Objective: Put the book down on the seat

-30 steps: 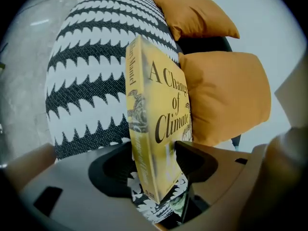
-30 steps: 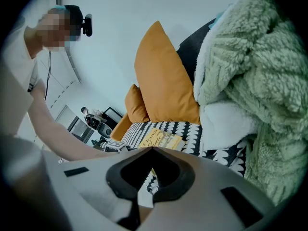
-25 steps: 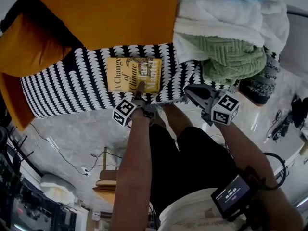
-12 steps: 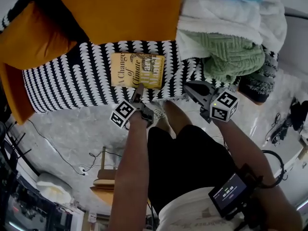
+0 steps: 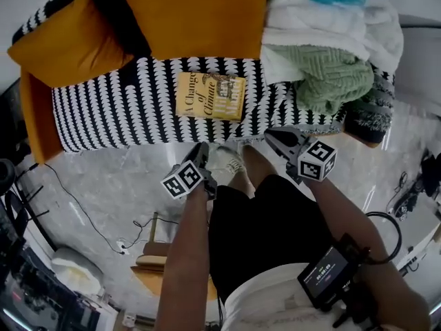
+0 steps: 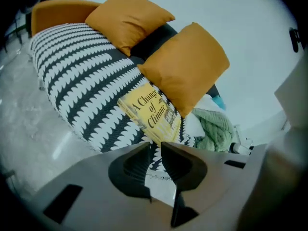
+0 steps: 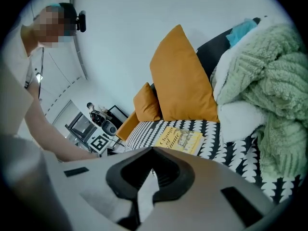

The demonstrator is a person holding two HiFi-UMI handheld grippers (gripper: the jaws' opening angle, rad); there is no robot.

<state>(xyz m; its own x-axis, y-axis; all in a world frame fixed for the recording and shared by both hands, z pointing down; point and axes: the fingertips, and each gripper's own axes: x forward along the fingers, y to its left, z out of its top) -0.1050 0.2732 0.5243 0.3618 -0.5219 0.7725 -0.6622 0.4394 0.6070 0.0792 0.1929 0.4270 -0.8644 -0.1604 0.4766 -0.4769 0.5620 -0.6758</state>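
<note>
Head view: the yellow book [image 5: 210,96] lies flat on the black-and-white striped seat [image 5: 117,109], in front of an orange cushion [image 5: 193,16]. The left gripper [image 5: 201,150] hangs off the seat's front edge, just short of the book. Its jaws have just been closing to a narrow gap, with nothing between them. The right gripper [image 5: 272,136], jaws together and empty, is apart to the book's right.

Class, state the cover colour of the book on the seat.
The book is yellow with dark lettering; clearest in left gripper view.
</note>
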